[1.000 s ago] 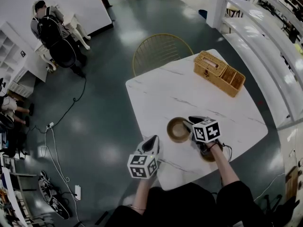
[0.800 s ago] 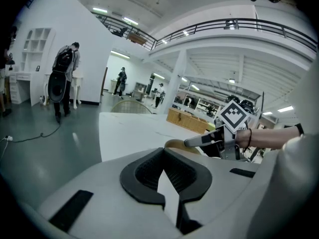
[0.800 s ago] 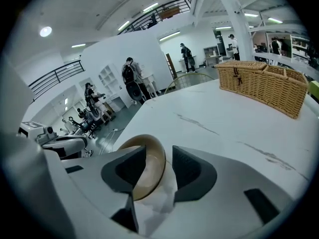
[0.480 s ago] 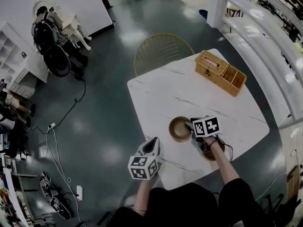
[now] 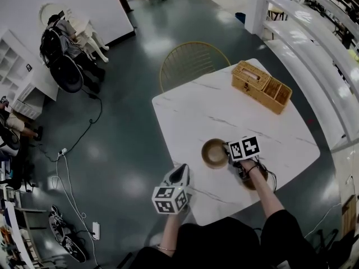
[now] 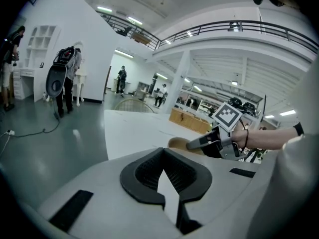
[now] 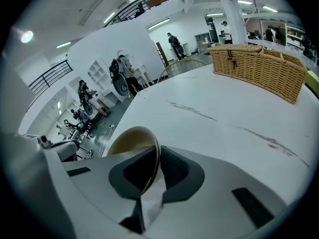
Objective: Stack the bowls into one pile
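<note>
So the round tan bowl (image 5: 214, 152) sits on the white marble-top square table (image 5: 202, 114), toward the near edge, roughly midway across. A darker brown bowl (image 5: 250, 184) is just right of it, nearer the edge and partly hidden. The woven wicker basket (image 5: 261, 86) is at the far right corner. A gold wire chair (image 5: 193, 63) stands behind the far left side.

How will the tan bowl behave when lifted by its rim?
The right tool has just been closing, now on the thin rim of the tan bowl. It looks rigid, probably light. Pinched at one edge, it may tilt or swing; the smooth rim might slip.
</note>
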Tool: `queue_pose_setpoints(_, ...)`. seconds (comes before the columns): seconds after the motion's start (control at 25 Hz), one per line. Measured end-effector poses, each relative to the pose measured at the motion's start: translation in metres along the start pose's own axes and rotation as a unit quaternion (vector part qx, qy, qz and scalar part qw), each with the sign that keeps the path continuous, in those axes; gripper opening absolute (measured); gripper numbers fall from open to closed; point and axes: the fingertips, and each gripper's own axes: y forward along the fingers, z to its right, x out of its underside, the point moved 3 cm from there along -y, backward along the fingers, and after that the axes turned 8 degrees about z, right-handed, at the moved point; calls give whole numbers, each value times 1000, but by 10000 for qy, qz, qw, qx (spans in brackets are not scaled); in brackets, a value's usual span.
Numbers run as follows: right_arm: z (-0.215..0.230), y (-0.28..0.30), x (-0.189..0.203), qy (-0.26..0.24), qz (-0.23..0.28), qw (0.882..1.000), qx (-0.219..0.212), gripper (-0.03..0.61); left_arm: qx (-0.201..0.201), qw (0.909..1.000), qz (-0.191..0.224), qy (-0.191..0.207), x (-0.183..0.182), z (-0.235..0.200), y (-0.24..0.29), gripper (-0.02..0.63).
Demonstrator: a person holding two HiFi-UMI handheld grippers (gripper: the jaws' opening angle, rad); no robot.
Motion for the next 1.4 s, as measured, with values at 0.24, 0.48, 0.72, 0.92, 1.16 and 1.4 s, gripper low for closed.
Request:
queue_pose_setpoints(0.24,0,-8,-1,71,142,9999,-9,34,55,10000,53,3,-2,1,2,15)
queue_pose_setpoints(0.48,-2,-29,-10,258,454,9986,-104,34,212,9997,107,99,-9,7,3,15)
queue_pose_setpoints(0.72,-3,-58,-16,316,770,9964,-149,34,440,9987,164,196,-17,20,5,15)
queue_pose_setpoints(0.92,-4,-83,-13,329,966,9946,-172,34,665,9971,129,342,-21,33,4,15)
queue_pose_setpoints(1.16,3,-114,-6,569,1299,9898,-138,34,932,9945,47,485,-20,50,5,14)
queue_pose_setpoints(1.4,12,-140,6,687,1501,9863,-59,34,1283,9898,-51,622,-16,72,10,14)
